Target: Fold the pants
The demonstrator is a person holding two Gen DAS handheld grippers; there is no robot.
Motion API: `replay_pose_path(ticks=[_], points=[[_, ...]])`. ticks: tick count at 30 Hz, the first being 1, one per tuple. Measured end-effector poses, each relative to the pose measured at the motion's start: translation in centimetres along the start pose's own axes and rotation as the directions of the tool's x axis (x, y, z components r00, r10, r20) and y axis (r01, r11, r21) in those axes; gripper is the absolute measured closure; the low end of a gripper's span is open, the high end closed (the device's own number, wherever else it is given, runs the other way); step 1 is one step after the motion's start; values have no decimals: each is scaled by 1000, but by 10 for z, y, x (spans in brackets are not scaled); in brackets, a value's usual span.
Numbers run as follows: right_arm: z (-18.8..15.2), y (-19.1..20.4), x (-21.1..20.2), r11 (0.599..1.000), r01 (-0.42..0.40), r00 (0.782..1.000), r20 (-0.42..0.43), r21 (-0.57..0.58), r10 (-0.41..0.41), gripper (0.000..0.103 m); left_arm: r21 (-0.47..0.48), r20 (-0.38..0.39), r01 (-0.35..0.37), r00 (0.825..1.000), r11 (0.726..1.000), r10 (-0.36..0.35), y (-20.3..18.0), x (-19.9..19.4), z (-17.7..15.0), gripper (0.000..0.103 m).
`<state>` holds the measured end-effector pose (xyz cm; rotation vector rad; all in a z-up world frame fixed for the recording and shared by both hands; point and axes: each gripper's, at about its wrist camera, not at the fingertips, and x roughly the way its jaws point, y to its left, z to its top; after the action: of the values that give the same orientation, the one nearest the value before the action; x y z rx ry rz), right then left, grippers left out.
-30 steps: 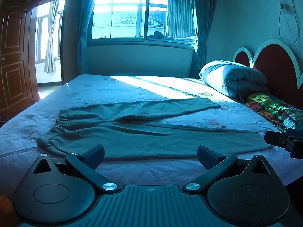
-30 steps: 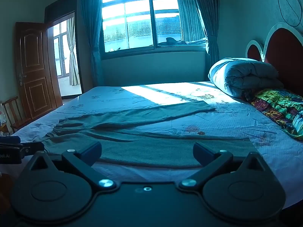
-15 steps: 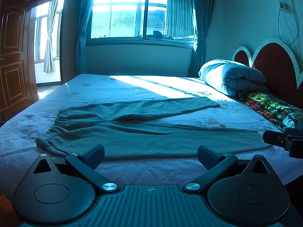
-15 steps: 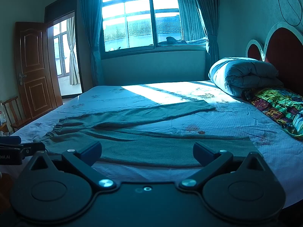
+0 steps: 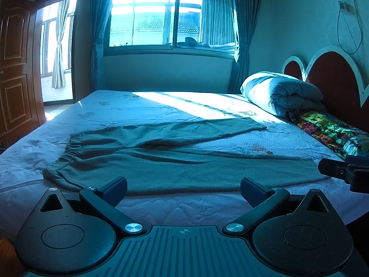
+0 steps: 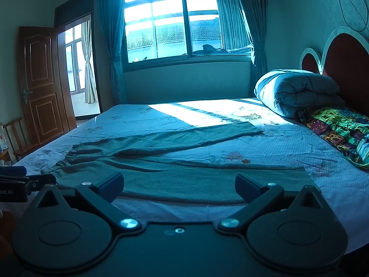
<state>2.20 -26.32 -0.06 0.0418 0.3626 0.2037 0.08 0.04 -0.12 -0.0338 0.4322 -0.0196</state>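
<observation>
Grey-green pants [image 5: 175,161] lie flat on the bed [image 5: 161,106], waistband at the left, two legs spread toward the right. They also show in the right wrist view [image 6: 184,173]. My left gripper [image 5: 183,188] is open and empty, just before the near edge of the near leg. My right gripper [image 6: 178,184] is open and empty, also at the near edge of that leg. The right gripper's finger shows at the right edge of the left wrist view [image 5: 341,172]. The left gripper shows at the left edge of the right wrist view [image 6: 25,183].
A rolled grey duvet [image 5: 281,97] and a colourful patterned cloth [image 5: 329,131] lie at the headboard [image 5: 334,76] on the right. A window with curtains [image 5: 170,18] is at the far side. A wooden door [image 6: 39,80] and a chair [image 6: 16,136] stand at the left.
</observation>
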Motion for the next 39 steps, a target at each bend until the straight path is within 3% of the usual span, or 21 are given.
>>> replay_pose_path(ticks=[39], points=[[-3, 1, 2, 1000, -1, 1000, -3, -2, 1, 6, 9, -8, 5, 1000, 1000, -5, 1, 3, 1, 0]])
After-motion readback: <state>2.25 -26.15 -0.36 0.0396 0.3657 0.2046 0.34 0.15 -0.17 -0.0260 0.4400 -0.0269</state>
